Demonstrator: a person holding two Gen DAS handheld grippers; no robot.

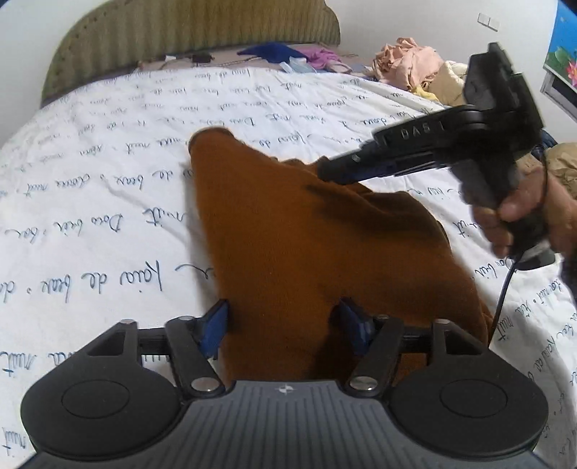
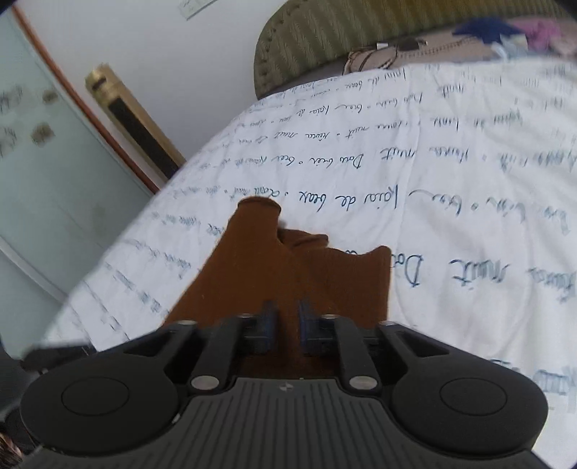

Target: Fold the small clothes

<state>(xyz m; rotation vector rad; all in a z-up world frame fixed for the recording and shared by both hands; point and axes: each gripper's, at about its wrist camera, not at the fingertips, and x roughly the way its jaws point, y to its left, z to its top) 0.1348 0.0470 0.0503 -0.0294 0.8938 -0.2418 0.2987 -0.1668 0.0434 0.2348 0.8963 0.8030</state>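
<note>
A brown knit garment [image 1: 288, 234] lies partly folded on the white bed cover [image 1: 108, 180], one sleeve end [image 1: 209, 135] pointing toward the headboard. My left gripper [image 1: 285, 324] hangs open over its near edge, the cloth showing between the wide-apart fingers without the pads pressing it. From the right, held by a person's hand [image 1: 512, 216], my right gripper [image 1: 326, 169] points at the garment's far right side. In the right wrist view the right gripper [image 2: 287, 321] shows a narrow gap between its blue pads, with the brown garment [image 2: 288, 267] below and nothing pinched.
The cover [image 2: 432, 216] carries dark handwritten script. An olive padded headboard [image 1: 180, 32] stands at the far end. Blue and purple clothes [image 1: 274, 50] and a pile of pink and cream clothes [image 1: 414, 65] lie near it. Left of the bed are a glass door [image 2: 54, 162] and a brass-coloured post [image 2: 133, 122].
</note>
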